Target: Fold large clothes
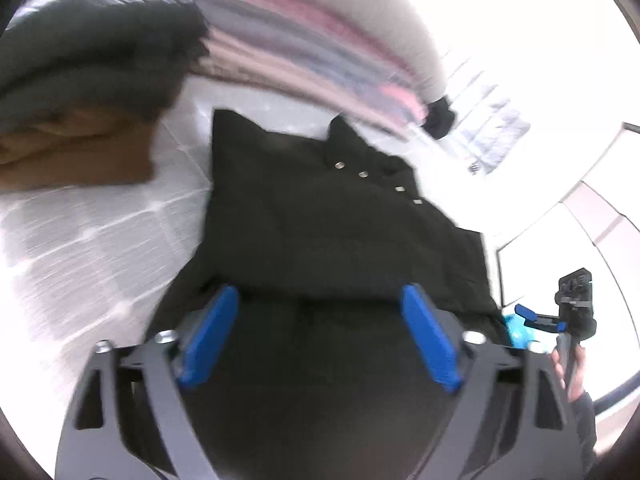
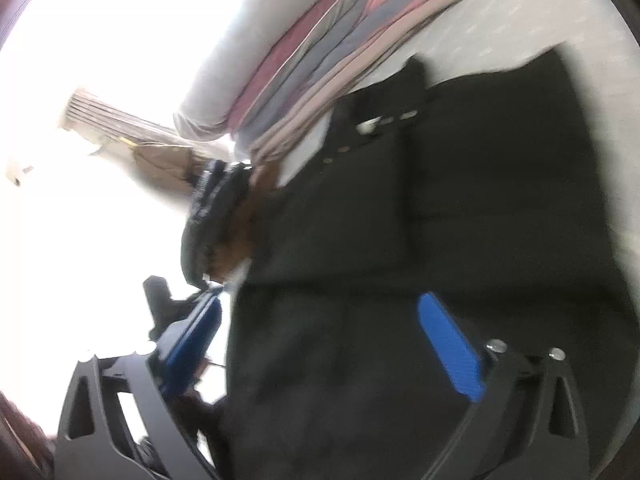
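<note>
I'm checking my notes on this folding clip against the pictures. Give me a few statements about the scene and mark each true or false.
1. The black jacket lies on the white bed. True.
2. The left gripper is clamped shut on the jacket. False: its blue fingers stand wide apart, with nothing pinched between them.
3. A row of metal snaps shows on the jacket. True.
4. The stack of folded clothes beyond the jacket is all black. False: it is pink, grey and white.
5. The right gripper is open. True.
</note>
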The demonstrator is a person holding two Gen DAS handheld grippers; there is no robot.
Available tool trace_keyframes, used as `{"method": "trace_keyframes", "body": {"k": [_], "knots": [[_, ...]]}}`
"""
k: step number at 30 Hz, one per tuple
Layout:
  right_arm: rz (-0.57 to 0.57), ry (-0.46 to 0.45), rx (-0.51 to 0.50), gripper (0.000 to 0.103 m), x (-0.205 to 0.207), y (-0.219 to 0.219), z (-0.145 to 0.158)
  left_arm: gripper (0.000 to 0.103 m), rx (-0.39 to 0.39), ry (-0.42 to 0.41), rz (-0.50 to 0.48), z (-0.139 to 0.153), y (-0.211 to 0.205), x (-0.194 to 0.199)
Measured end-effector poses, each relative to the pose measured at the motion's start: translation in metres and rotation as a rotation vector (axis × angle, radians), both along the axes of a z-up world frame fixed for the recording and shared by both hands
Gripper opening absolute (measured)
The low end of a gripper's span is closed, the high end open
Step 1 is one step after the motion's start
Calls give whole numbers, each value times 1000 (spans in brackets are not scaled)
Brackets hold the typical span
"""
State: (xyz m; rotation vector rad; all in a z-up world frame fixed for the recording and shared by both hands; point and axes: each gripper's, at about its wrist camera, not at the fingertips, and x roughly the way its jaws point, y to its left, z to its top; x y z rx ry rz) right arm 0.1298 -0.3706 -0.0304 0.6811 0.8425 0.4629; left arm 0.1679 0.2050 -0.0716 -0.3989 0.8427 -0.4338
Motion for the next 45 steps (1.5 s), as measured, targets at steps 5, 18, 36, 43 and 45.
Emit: {"method": "trace_keyframes", "body": {"k": [5, 18, 36, 43, 45], "knots": [[-123, 79, -21, 96, -100, -74, -25, 90, -73, 45, 78, -2, 79, -75], [27, 257, 155, 96, -153, -40, -99, 90, -104, 359, 166, -104, 151, -156], [198, 325, 118, 96, -153, 24, -91, 90, -191, 453, -103, -158, 103, -198], [121, 300, 33, 33, -166, 23, -98, 41, -81, 410, -141, -135, 73, -210], [86, 297, 19, 22, -171, 19, -102, 7, -70, 428, -122, -132, 71, -211]]}}
